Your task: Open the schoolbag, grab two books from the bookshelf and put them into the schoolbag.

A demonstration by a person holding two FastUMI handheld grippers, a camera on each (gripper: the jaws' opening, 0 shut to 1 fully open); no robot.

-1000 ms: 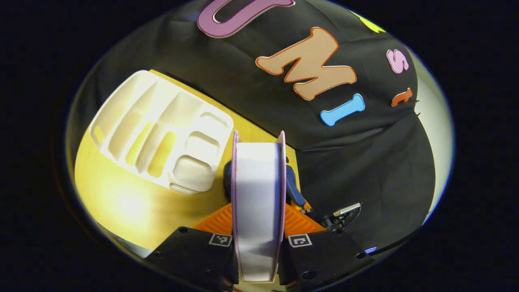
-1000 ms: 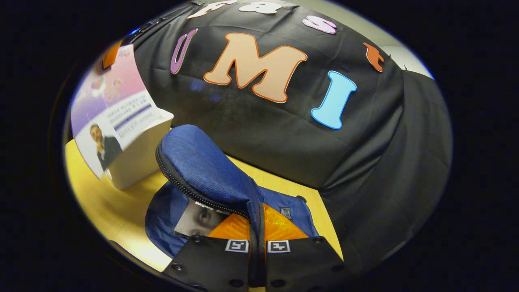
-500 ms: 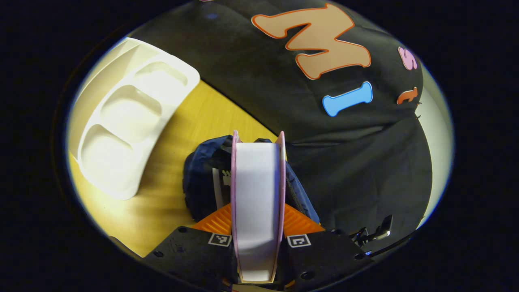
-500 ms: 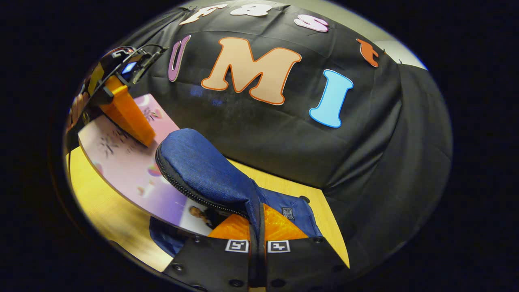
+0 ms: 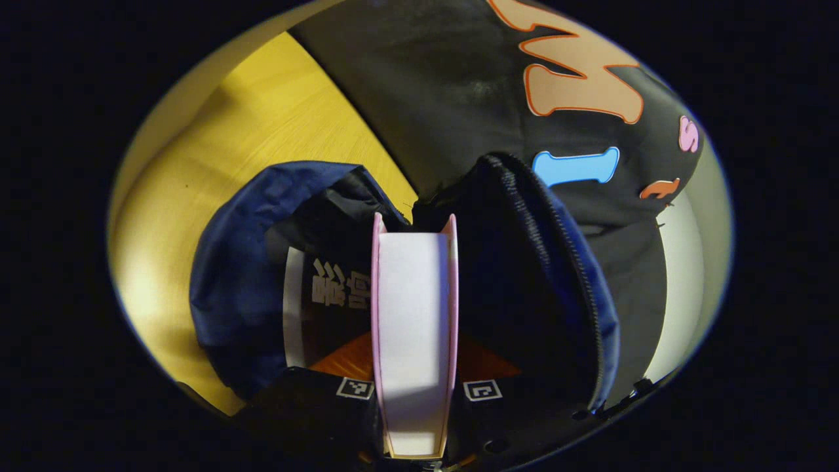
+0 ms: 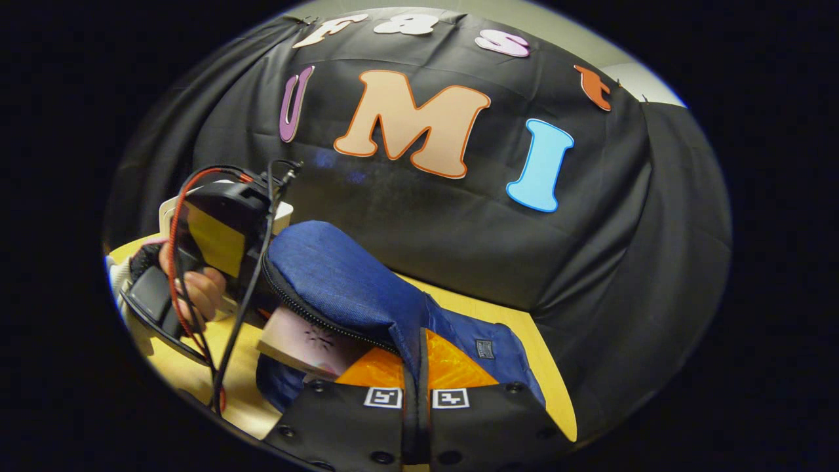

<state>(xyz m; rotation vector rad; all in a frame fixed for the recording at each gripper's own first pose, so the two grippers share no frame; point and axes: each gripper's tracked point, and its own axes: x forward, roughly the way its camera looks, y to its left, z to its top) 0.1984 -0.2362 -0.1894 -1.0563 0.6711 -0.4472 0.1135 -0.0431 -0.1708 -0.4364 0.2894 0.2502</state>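
My left gripper [image 5: 414, 357] is shut on a pink-covered book [image 5: 414, 308], seen edge-on with its white pages toward the camera. Its far end is inside the mouth of the open blue schoolbag [image 5: 229, 275]. A dark-covered book [image 5: 324, 308] lies in the bag beside it. In the right gripper view, my right gripper [image 6: 417, 380] is shut on the edge of the bag's zippered flap [image 6: 341, 282] and holds it raised. The pink book [image 6: 301, 337] slants in under that flap, and a hand [image 6: 196, 292] holds the left gripper's housing [image 6: 223, 219] above it.
The bag rests on a yellow wooden table [image 5: 216, 157] against the black cloth wall [image 6: 459, 216]. A corner of the white bookshelf [image 6: 285, 213] shows behind the left gripper's housing. Red and black cables [image 6: 229, 328] hang from that gripper over the table edge.
My left gripper has carried the pink book from beside the white bookshelf over and down into the bag's mouth. The right gripper has kept hold of the raised flap.
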